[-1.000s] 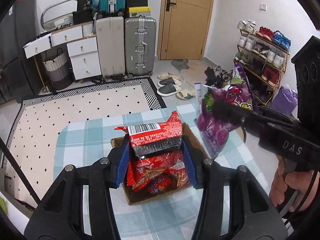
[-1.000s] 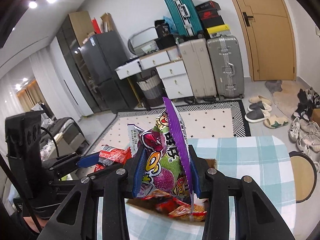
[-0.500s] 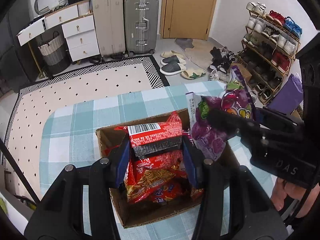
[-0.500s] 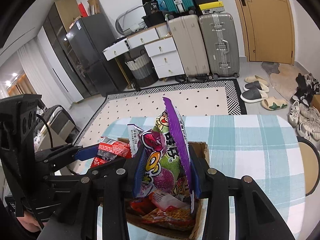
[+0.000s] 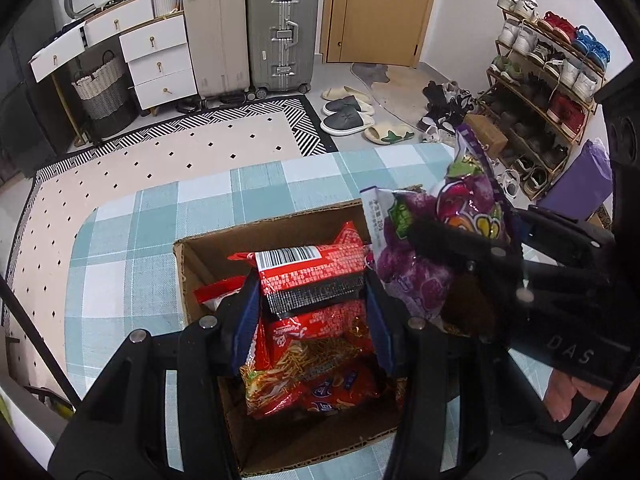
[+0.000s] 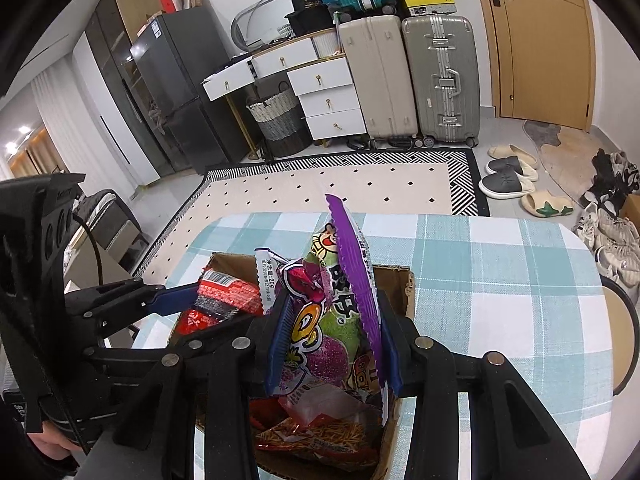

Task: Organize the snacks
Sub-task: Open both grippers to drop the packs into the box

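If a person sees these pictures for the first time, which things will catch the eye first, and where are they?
First come the two bright snack bags over the open brown cardboard box on the teal checked tablecloth: the left gripper clamps a red foil packet with a barcode, and the right gripper clamps a purple and green candy bag beside it. More red snack packets already lie inside the box.

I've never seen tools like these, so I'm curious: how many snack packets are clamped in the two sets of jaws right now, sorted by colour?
Red packet: 1
Purple packet: 1
Total: 2
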{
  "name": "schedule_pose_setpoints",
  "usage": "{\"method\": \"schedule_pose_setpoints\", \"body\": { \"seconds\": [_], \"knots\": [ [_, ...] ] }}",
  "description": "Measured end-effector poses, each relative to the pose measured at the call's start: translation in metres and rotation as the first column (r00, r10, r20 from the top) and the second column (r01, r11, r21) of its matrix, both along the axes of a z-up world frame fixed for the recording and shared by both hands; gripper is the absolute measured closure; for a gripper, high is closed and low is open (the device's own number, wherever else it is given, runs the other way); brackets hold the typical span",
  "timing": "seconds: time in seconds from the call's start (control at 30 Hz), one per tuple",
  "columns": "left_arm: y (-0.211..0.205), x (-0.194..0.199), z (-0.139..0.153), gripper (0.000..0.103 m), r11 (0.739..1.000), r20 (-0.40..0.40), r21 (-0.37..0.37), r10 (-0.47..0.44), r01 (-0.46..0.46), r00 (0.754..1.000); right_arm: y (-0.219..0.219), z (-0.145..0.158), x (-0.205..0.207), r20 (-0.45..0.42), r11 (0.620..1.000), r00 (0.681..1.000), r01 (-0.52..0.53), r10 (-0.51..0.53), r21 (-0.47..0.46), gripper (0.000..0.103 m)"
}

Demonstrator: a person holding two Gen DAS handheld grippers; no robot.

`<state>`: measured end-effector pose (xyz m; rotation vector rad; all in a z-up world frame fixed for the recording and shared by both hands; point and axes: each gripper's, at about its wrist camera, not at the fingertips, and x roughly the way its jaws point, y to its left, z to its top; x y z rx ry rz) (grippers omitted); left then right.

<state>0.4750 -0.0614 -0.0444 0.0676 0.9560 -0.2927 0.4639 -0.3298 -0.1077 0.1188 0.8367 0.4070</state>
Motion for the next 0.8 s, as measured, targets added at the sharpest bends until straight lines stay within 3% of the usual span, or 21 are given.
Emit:
{"method": "schedule_pose_setpoints", "body": {
  "seconds": [0.27,0.43,0.57,0.8],
  "knots": [
    [0.000,0.002,-0.002,0.055,1.000,-0.011,0.012,0.016,-0.015,1.000,0.004,0.001,-0.002,-0.001,1.000,1.000,-0.006,0.006,-0.006,0.062],
    [0.004,-0.009,0.006,0.053,1.000,-0.001,0.018,0.013,-0.013,1.000,-0.003,0.009,-0.009,0.023,1.000,1.000,0.006,-0.006,-0.003,0.052],
    [0.008,-0.022,0.020,0.033,0.999,0.025,0.026,0.036,-0.037,0.999,-0.007,0.020,-0.021,0.052,1.000,0.999,0.009,-0.009,-0.009,0.052],
    [0.018,-0.058,0.052,0.028,0.997,0.108,0.028,0.069,-0.072,0.992,-0.015,0.051,-0.052,0.110,1.000,0.994,0.006,-0.005,-0.009,0.052]
  ]
}}
